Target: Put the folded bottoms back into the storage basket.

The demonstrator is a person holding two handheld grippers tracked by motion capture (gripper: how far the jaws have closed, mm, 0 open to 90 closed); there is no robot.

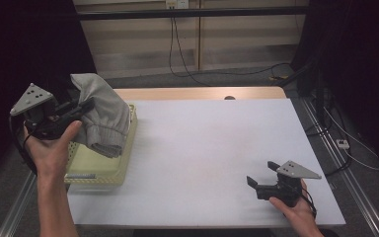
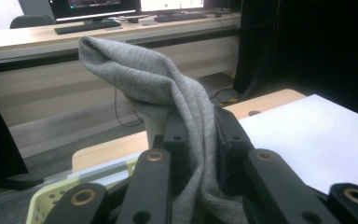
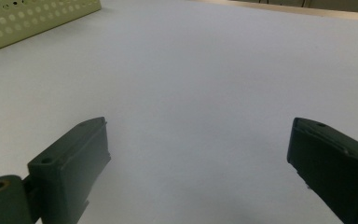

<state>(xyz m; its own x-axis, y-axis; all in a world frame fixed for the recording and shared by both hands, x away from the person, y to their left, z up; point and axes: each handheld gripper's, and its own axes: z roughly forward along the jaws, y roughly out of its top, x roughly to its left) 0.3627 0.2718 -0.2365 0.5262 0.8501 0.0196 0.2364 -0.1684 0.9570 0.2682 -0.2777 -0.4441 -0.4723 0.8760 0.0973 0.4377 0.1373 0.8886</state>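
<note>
one grey cloth [image 2: 168,93] pinched in left hand-held gripper [image 2: 200,135]

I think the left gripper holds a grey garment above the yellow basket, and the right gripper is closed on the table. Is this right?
Not quite. The right gripper is open: the right gripper view shows its jaws wide apart with nothing between them. The rest holds: the left gripper grips the grey garment above the yellow basket.

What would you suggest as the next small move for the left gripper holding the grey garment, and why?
Probably carry the grey garment sideways over the bare white table top and lower it there. The left gripper is shut on it, its lower folds hang over the pale yellow basket, and the right gripper waits open on the table.
</note>
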